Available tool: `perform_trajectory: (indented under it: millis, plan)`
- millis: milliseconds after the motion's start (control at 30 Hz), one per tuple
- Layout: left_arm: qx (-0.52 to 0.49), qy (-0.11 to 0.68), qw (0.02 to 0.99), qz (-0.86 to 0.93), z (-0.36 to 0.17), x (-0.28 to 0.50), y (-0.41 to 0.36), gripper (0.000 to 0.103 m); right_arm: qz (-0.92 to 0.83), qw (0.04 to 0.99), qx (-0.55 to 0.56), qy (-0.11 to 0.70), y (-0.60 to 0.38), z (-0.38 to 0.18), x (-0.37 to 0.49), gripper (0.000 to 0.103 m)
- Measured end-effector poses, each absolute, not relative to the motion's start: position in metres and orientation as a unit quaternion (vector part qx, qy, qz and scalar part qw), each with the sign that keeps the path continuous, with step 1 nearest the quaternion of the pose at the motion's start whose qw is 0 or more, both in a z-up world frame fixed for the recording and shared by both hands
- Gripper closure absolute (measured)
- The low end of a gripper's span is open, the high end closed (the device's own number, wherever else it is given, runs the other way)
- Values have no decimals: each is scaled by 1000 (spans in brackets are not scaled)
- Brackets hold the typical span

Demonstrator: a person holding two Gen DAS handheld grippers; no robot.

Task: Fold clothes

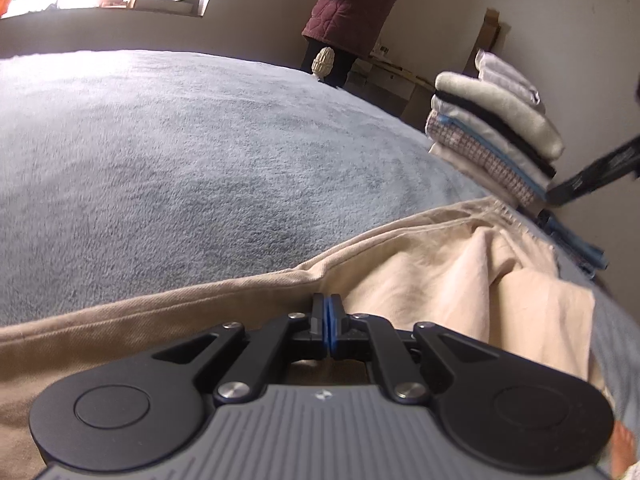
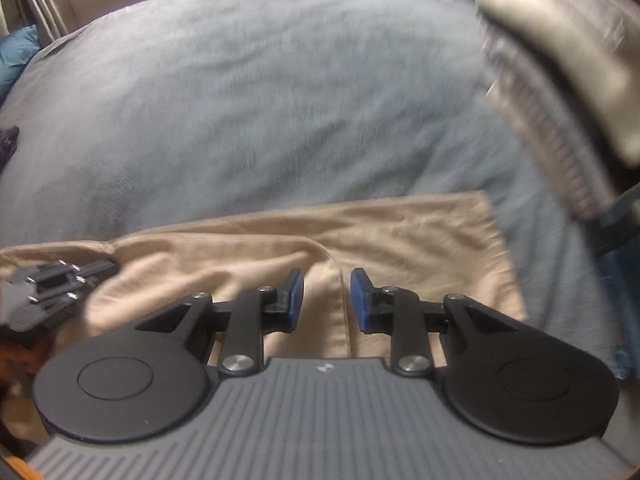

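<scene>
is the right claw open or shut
Open: the right claw has a clear gap between its blue pads, with beige trousers lying beneath, not pinched.

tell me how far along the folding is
Done: a stack of folded clothes sits at the bed's edge. In hand: beige trousers lie on the bed, the left gripper shut at their fabric, the right gripper open above a seam. Left: folding and stacking them.

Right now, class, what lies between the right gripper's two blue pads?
In the right wrist view, the open right gripper straddles a stitched seam of the beige cotton garment; neither pad touches it.
</scene>
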State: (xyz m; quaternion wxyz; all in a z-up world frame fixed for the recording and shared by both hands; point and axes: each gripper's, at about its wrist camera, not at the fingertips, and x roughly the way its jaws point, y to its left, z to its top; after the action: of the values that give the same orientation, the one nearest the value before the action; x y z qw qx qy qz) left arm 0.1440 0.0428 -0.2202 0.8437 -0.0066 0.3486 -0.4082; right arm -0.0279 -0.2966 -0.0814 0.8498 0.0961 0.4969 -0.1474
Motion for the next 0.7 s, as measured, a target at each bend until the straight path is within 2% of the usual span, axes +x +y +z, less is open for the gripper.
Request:
perform_trajectory:
  millis: [300, 467, 700]
  plan:
    - [207, 363, 825, -381, -195, 132, -9, 99, 22, 873, 201, 443, -370, -150, 5, 78]
    - [277, 389, 802, -358, -189, 132, -33, 99, 166, 882, 111, 427, -356, -145, 28, 78]
    - [276, 405, 814, -314, -188, 128, -41, 98, 284, 854, -11, 436, -323, -151, 48, 82]
